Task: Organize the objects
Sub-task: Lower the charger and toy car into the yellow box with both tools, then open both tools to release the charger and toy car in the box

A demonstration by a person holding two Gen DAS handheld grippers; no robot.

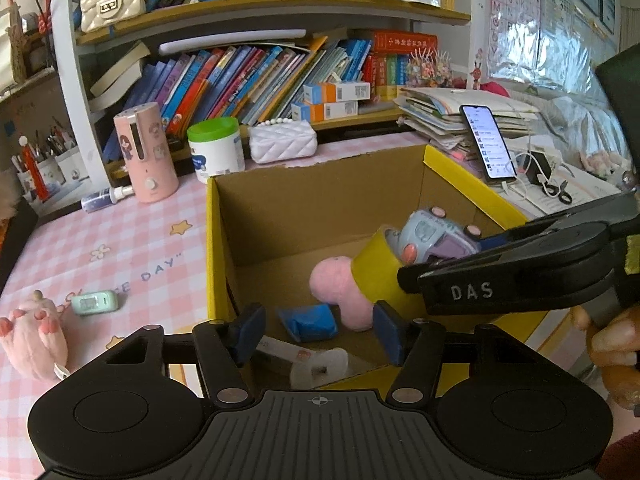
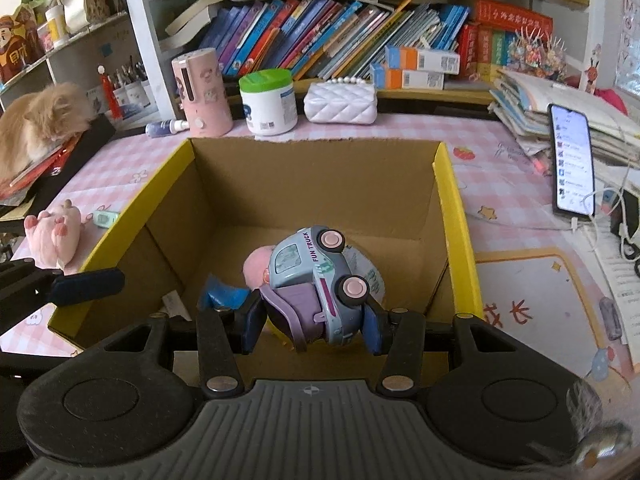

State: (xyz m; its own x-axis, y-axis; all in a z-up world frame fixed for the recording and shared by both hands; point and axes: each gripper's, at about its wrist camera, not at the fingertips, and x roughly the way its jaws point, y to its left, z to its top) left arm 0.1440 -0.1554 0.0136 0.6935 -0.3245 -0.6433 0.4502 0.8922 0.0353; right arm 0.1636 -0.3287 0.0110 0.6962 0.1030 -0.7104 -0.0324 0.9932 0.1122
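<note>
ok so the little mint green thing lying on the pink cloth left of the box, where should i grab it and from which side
Grip the mint green gadget across its two long sides, near the middle, coming straight down from above with the open left hand-held gripper. It lies flat on the tablecloth, apart from the pink plush and the cardboard box, so both long sides look reachable.

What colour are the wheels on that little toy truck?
Pink, on a pale blue toy truck with purple trim. The right wrist view shows it best.
</note>
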